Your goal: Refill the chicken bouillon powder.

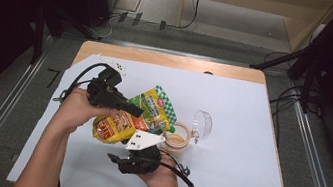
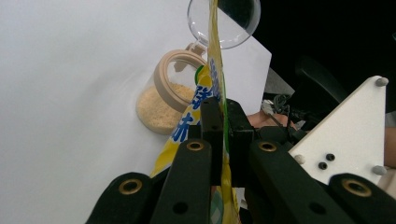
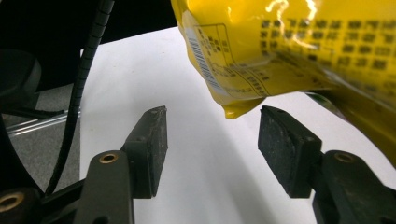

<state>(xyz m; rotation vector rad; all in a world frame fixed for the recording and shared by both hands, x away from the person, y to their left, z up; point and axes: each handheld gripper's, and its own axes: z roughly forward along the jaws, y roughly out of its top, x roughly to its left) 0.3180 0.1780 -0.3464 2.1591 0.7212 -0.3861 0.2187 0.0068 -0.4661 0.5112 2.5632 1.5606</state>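
Left gripper (image 1: 138, 112) clamped on the yellow pouch (image 1: 138, 117), jaws pinched tight on the flat film near one edge; the left gripper view looked straight along the pinch, the pouch (image 2: 215, 93) edge-on between the two black jaws. Pouch held up off the white sheet (image 1: 236, 150), tilted, its green-checked top end toward the far side of the table.

Right gripper (image 1: 116, 159) sat below the pouch on the near side, grey plate on top. Its jaws stood apart and gripped nothing. In the right gripper view the pads (image 3: 149, 149) flanked open air, with the pouch's lower corner (image 3: 236, 112) hanging just above and between them, not touching either pad as far as I could tell.

Jar (image 1: 176, 143) stood on the sheet just right of the pouch, mouth open, pale crumbly stuff inside. Its clear lid (image 1: 202, 124) hung swung back on the far right side. From the left gripper view, jar (image 2: 168, 100) lay beyond the pouch, partly behind it.

Judged step: pouch being readied over the jar, probably for pouring or for opening; whether the pouch was already torn I could not tell.

Next move, as I judged it: right gripper to close on that hanging corner for a second hold, squarely, not on the tip alone, since slick film could slip. Left grip must keep firm meanwhile. Jar sat close; a swing of the pouch could knock it.
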